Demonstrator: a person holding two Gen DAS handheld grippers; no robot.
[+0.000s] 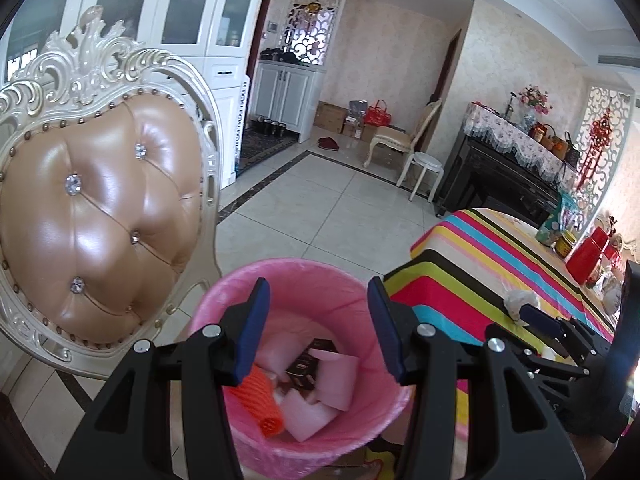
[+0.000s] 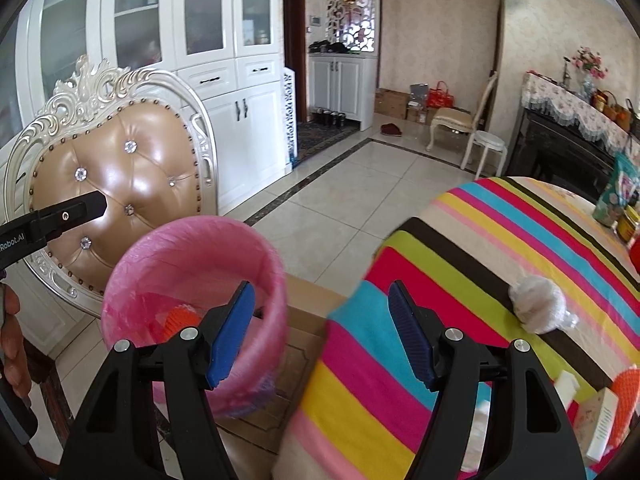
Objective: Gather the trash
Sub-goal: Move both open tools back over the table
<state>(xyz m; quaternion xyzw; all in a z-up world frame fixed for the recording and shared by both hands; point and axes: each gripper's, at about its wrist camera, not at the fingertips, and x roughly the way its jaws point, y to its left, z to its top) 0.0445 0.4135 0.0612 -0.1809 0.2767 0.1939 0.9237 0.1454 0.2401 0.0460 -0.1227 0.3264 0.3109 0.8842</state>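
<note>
A pink-lined bin (image 1: 304, 276) sits directly under my left gripper (image 1: 318, 284), which is open with nothing between its pads. Inside the bin lie an orange net (image 1: 260, 404), pink foam pieces (image 1: 312, 416) and a dark box (image 1: 308, 364). In the right wrist view my right gripper (image 2: 320, 292) is open and empty, between the bin (image 2: 192, 264) and the striped table (image 2: 480, 248). On the table rest a white crumpled wad in plastic (image 2: 536, 308), a white foam piece (image 2: 566, 388), a small carton (image 2: 600, 428) and another orange net (image 2: 628, 396). The left gripper (image 2: 94, 204) shows at the left edge.
An ornate chair with a tan padded back (image 1: 100, 216) stands close behind the bin. Red jars and packets (image 1: 588, 256) crowd the table's far right. The bin rests on a brown surface (image 2: 316, 320). Tiled floor (image 1: 320, 208) stretches beyond. A hand (image 2: 8, 340) shows at the left edge.
</note>
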